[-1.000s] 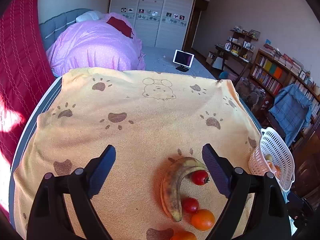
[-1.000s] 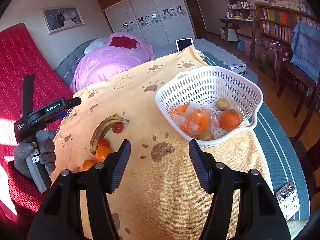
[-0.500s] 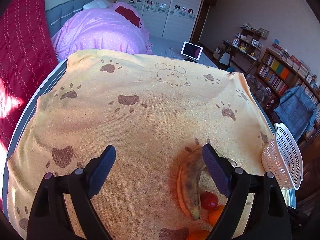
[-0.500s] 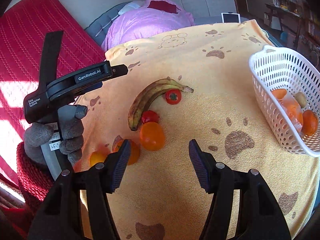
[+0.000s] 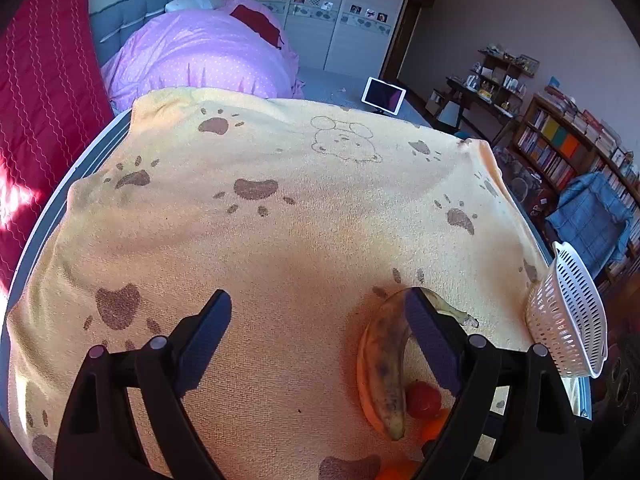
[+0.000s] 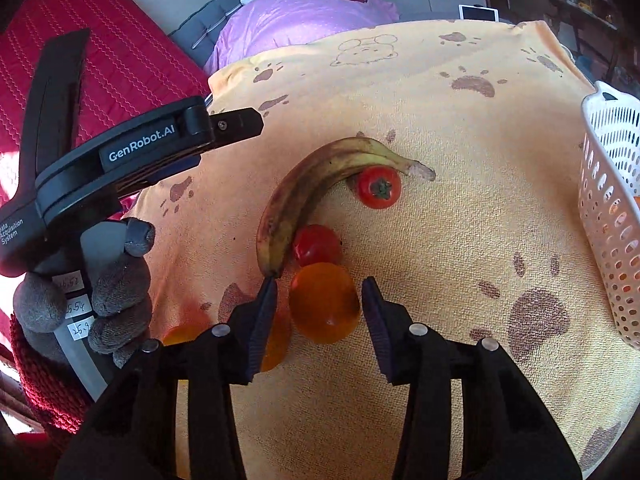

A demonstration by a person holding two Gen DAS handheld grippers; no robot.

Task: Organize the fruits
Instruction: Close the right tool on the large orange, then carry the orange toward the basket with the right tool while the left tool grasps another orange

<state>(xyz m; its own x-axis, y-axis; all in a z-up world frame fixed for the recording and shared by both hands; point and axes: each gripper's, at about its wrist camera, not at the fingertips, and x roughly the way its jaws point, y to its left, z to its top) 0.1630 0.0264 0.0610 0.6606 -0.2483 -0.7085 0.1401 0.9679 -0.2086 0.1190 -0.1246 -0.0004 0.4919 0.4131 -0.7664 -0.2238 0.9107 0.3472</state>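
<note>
A spotted banana (image 6: 316, 184) lies on the yellow paw-print towel (image 6: 460, 240), with a red tomato (image 6: 378, 187) inside its curve and a second tomato (image 6: 316, 245) near its tip. An orange (image 6: 324, 302) sits between the fingers of my open right gripper (image 6: 319, 304), which has not closed on it. Two more oranges (image 6: 276, 340) lie left of it, partly hidden. My left gripper (image 5: 316, 320) is open and empty; its right finger overlaps the banana (image 5: 382, 364) in the left wrist view. The white basket (image 6: 612, 208) stands at the right.
The towel covers a table with a grey striped edge (image 5: 68, 184). A pink-covered bed (image 5: 200, 52), a red quilt (image 5: 36, 80), a tablet (image 5: 383, 95) and bookshelves (image 5: 568, 152) lie beyond. The basket (image 5: 564, 316) stands at the towel's right edge.
My right gripper has dropped and moved left from the basket to the fruit pile, and its fingers now flank an orange. The left gripper has drawn back slightly, staying open.
</note>
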